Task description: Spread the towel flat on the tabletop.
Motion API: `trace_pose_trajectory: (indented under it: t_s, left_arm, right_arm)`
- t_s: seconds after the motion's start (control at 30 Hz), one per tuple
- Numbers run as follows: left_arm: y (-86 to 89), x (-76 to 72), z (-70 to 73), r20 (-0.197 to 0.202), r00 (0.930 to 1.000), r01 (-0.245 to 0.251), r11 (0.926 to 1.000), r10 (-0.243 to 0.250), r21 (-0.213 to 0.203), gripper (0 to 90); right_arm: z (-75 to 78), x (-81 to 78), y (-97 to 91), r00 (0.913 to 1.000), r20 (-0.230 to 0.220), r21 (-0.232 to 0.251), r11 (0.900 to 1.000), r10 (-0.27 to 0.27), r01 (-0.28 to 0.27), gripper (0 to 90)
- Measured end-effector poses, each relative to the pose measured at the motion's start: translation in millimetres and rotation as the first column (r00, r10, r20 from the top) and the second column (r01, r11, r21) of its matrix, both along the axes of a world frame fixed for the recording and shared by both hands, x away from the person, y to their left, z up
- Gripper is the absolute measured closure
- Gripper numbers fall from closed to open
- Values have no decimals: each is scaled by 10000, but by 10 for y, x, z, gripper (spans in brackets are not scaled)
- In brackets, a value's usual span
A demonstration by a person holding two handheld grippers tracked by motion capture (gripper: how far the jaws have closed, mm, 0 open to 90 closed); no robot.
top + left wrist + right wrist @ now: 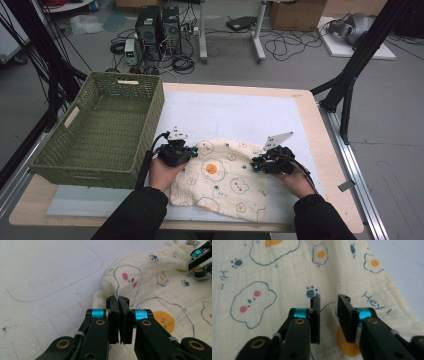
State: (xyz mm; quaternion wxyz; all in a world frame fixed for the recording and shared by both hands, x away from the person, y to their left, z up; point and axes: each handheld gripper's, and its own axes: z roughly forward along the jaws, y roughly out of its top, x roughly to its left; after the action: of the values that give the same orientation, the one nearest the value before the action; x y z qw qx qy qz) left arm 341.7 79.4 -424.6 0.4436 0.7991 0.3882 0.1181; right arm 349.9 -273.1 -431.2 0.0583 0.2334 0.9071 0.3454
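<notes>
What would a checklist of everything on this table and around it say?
Surface: wooden table with a white mat on top; faint scuff marks on the mat.
Job's things: cream cloth printed with eggs, bears and paws, lying rumpled at the front edge; green woven basket at the left, nothing in it.
Clutter: nothing seen on the table.
Grippers: left gripper shut, its tips at a raised fold of the cloth; whether cloth is pinched, cannot tell. Right gripper open, over the cloth.
Cables: a black cable trails from the left gripper.
Surroundings: computer towers, loose floor wires, cardboard box, black frame legs.
</notes>
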Motion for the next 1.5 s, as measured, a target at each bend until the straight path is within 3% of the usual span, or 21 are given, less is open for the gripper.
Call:
trace_pose_trajectory:
  t_s: [0.1, 0.2, 0.27, 0.33, 0.43, 0.53, 0.6, 0.67, 0.83, 0.9, 1.03, 1.17, 1.27, 1.37, 1.43, 1.5]
  left_arm:
    - [-21, -55, 46, 184, 9997, 186, 9996, -182, -221, 871]
    - [-69, -142, 40, 7, 9950, 994, 9950, -994, -103, 870]
    - [-112, -177, -5, -427, 9869, 1563, 9877, -1558, 95, 858]
    - [-173, -204, -47, -693, 9751, 2146, 9753, -2107, 533, 840]
    - [-240, -211, -104, -1118, 9607, 2633, 9615, -2540, 785, 810]
    - [-232, -182, -123, -1255, 9584, 2651, 9626, -2565, 566, 790]
    - [-215, -170, -120, -1283, 9565, 2689, 9623, -2619, 399, 770]
    - [-197, -158, -110, -1272, 9578, 2628, 9645, -2578, 243, 753]
    - [-95, -128, -12, -686, 9780, 1946, 9800, -1971, -414, 788]
    - [-50, -98, 12, -582, 9846, 1616, 9855, -1646, -525, 803]
    - [-33, -27, 7, -492, 9948, 858, 9934, -897, -768, 808]
    - [-70, 63, -57, -613, 9981, -112, 9965, 61, -834, 800]
    - [-104, 129, -107, -932, 9953, -379, 9936, 279, -1069, 731]
    - [-154, 156, -156, -1116, 9937, -125, 9985, 65, -529, 699]
    - [-175, 135, -177, -1078, 9941, 158, 9997, -136, 195, 860]
    - [-168, 100, -155, -943, 9955, 122, 9987, -75, 498, 896]
  right_arm:
    - [-25, -15, 8, 9996, -146, -68, 9997, 222, -223, 875]
    - [10, -44, -16, 9995, -103, -48, 9995, 304, -304, 887]
    - [48, -57, -52, 9997, 53, 66, 9997, 234, -234, 881]
    - [83, -42, -98, 9998, 209, 484, 9988, -48, 38, 855]
    - [55, 13, -106, 9988, 152, 667, 9967, -467, 456, 777]
    - [-19, 42, -38, 9988, 67, 160, 9987, -488, 487, 746]
    - [-49, 43, -7, 9988, 91, 35, 9988, -490, 490, 772]
    - [-47, 41, -17, 9993, -9, 50, 9993, -374, 374, 882]
    - [10, -55, -78, 9997, 66, -565, 9981, 237, -233, 893]
    - [31, -107, -165, 9996, 88, -825, 9962, 269, -261, 894]
    - [63, -150, -396, 10000, -21, -725, 9974, -17, 16, 893]
    - [46, -149, -505, 9997, -182, -566, 9983, -166, 155, 890]
    - [37, -139, -488, 9998, -188, -351, 9993, -94, 88, 856]
    - [14, -112, -458, 9995, -272, -175, 9997, -167, 162, 763]
    - [-19, -98, -433, 9995, -285, -209, 9997, -167, 161, 752]
    - [-19, -88, -428, 9994, -210, -132, 9996, -263, 261, 754]
